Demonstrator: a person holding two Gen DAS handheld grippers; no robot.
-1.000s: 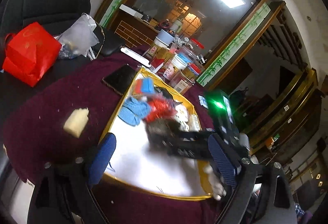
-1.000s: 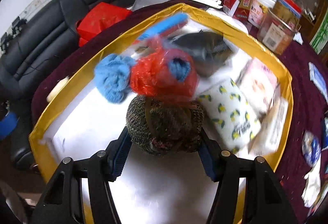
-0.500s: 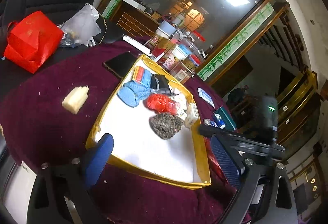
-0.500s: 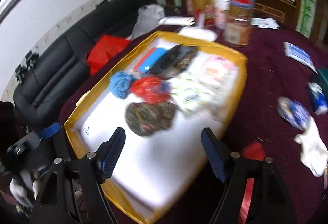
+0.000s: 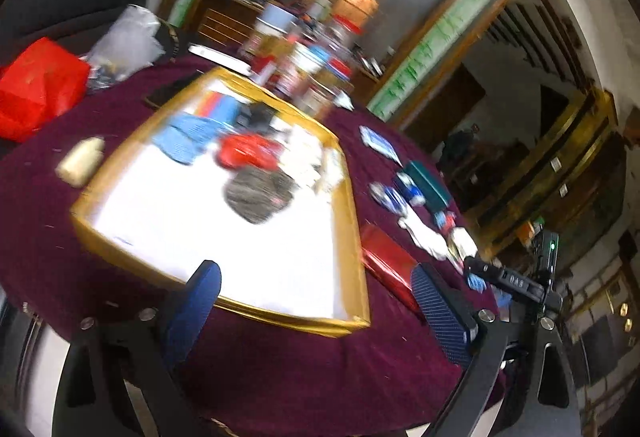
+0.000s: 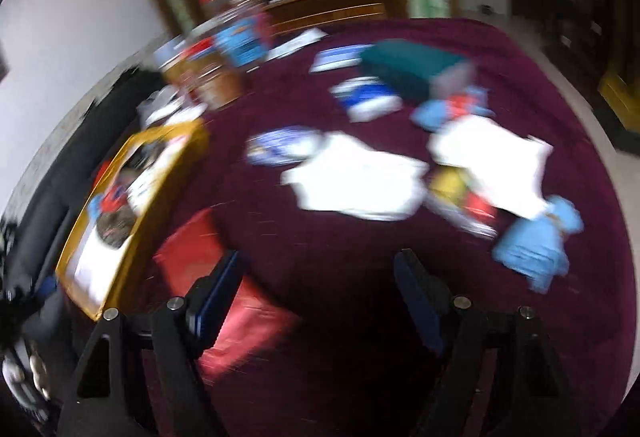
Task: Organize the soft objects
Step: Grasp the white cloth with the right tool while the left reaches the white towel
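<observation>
Right wrist view: my right gripper (image 6: 320,289) is spread and empty above the maroon tablecloth (image 6: 340,257). I judge the white cloth (image 6: 356,177) ahead light and limp; pinch a bunched fold. Left gripper (image 5: 316,301) likewise spread, near the tray (image 5: 348,197).

We see a matt, velvety maroon cloth on the tabletop (image 5: 280,365), a glossy gold-rimmed tray (image 5: 352,221), a coarse knitted hat (image 5: 256,193), and crinkly red plastic (image 5: 244,151).

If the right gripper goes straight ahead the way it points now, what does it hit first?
Most likely bare maroon tablecloth, then the white cloth lying beyond it. The right gripper is open and empty. The red box sits off to its left, probably outside the line, though blur makes depth uncertain.
</observation>
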